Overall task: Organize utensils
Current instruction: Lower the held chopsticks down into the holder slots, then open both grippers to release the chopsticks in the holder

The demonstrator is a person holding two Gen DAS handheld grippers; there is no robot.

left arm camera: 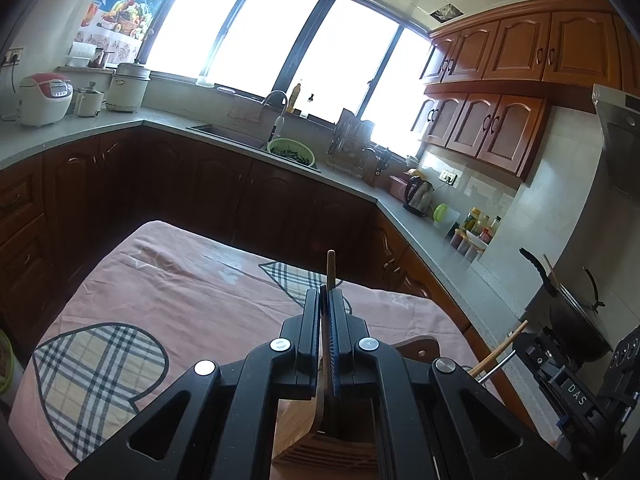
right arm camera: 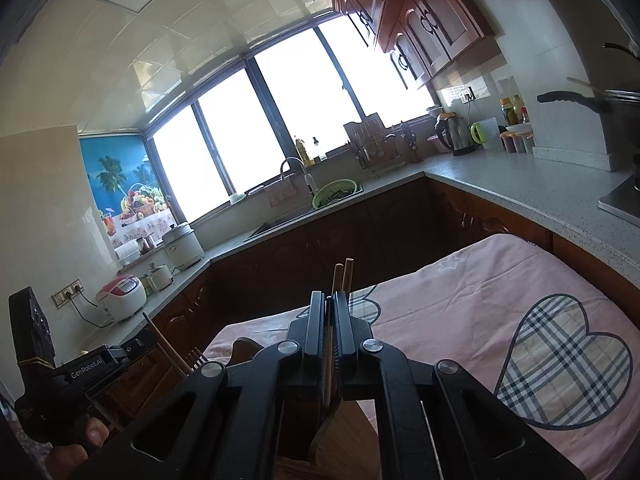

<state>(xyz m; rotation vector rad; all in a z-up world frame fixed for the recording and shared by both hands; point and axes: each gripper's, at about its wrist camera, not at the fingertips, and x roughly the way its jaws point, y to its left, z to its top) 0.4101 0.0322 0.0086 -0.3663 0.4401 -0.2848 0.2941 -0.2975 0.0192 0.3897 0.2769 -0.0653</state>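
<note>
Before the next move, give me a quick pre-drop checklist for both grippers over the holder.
1. Left gripper shut on a chopstick: ok, one wooden tip stands up between the closed fingers.
2. Right gripper shut on chopsticks: ok, two tips show above the closed fingers.
3. Wooden holder under the left gripper: ok, it sits directly below the fingers.
4. Holder under the right gripper: ok, its rim shows just below the fingers.
5. Lower ends lined up with a slot: cannot tell, the fingers hide them.
6. Pink cloth around the holder free of loose utensils: ok in the part that shows.
</note>
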